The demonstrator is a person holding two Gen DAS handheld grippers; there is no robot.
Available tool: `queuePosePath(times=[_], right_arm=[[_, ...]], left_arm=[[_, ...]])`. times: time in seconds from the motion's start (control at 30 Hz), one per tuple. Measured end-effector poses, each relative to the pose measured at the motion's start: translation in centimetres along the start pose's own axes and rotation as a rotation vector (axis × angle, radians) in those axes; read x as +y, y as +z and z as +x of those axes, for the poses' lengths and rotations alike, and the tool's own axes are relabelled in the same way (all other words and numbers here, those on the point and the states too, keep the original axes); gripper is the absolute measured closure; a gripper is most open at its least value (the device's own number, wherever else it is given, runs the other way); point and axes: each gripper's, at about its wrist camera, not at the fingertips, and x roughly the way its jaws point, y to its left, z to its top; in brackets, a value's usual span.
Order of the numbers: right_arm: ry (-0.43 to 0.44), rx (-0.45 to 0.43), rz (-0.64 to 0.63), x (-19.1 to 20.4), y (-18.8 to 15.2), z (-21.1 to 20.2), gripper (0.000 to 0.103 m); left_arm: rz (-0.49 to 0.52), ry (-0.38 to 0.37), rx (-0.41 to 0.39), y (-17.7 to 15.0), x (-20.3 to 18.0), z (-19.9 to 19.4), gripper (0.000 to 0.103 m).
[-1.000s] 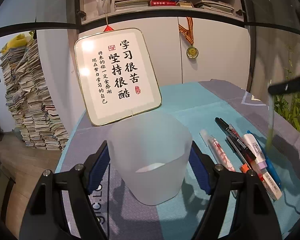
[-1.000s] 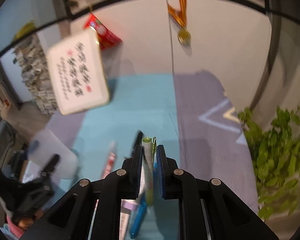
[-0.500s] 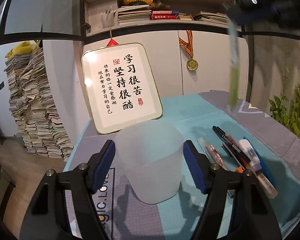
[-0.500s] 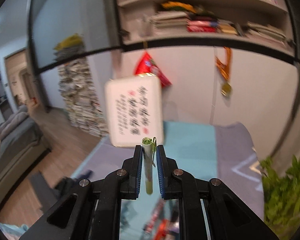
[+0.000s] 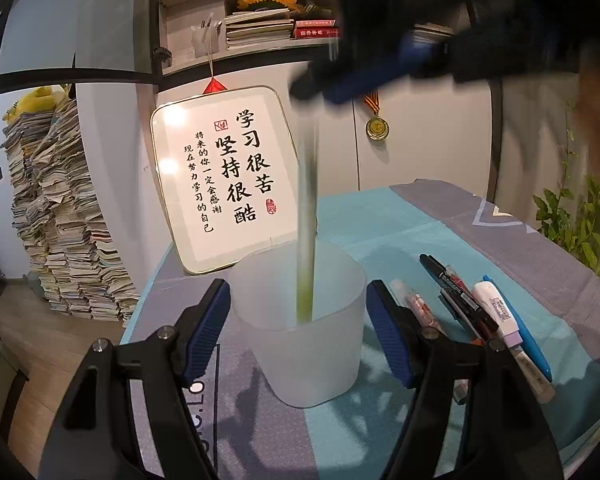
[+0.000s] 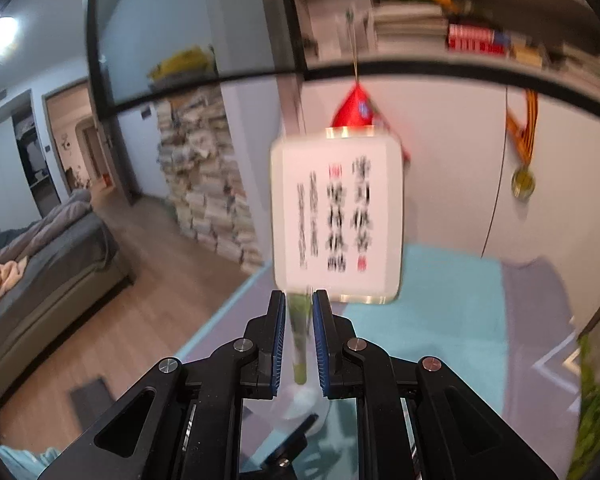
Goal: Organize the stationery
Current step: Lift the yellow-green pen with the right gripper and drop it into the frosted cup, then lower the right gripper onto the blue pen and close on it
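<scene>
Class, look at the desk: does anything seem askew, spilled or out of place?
Only the loose pens stand out, lying in an untidy pile on the cloth right of the cup. Nothing is spilled or damaged.

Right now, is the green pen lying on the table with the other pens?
No, the green pen hangs upright from the right gripper, with its lower end inside the frosted cup.

The framed calligraphy board point(image 5: 224, 178) reads 学习很苦 坚持很酷 in large characters, with smaller columns 将来的你一定会感谢现在努力学习的自己. The tablecloth point(image 5: 400, 224) shows partial lettering ending ".LO". Print on the pens point(image 5: 466, 304) is too small to read.
</scene>
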Motion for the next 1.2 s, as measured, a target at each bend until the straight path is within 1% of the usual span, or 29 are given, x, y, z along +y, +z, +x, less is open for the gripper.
queuePosePath(times=[0.1,0.17,0.27,0.4,0.5,0.6,0.73,0.8,0.93,1.03,1.2], right_arm=[[-0.005,0.065,0.029,-1.0,-1.2,1.7,0.088],[0.000,0.087,0.045,-1.4,-1.6,2.2,0.088],[-0.007,0.089,0.045,-1.6,-1.8,2.0,0.088],[-0.025,0.061,0.067,-2.7,-2.1,0.2,0.088],[-0.075,0.078,0.103,-4.8,-2.7,-0.6,0.088],[-0.129,0.130,0.186,-8.3,-4.0,-1.0,0.088],[-0.230,0.223,0.254,-12.0,-6.9,-0.8,0.088],[-0.265,0.293,0.296,-13.6,-8.9,-0.1,0.088],[-0.246,0.390,0.403,-15.9,-11.6,1.2,0.088],[-0.254,0.389,0.450,-17.0,-12.3,1.2,0.088],[-0.258,0.392,0.474,-17.8,-12.5,0.9,0.088]], left_arm=[[0.000,0.000,0.000,0.0,0.0,0.0,0.034],[0.000,0.000,0.000,0.0,0.0,0.0,0.033],[-0.001,-0.001,-0.001,0.0,-0.1,-0.1,0.033],[-0.002,-0.001,0.000,0.0,-0.2,0.0,0.033],[-0.002,-0.001,0.000,0.0,-0.1,0.0,0.033],[-0.002,-0.001,0.000,0.0,-0.1,0.0,0.033],[-0.002,0.000,0.000,0.0,-0.1,0.0,0.032],[-0.001,-0.001,0.000,0.0,-0.1,0.0,0.032],[0.000,-0.001,0.001,0.0,-0.1,0.0,0.032],[0.000,-0.001,0.001,0.0,-0.1,0.0,0.032],[0.000,-0.001,0.001,0.0,-0.1,0.0,0.032]])
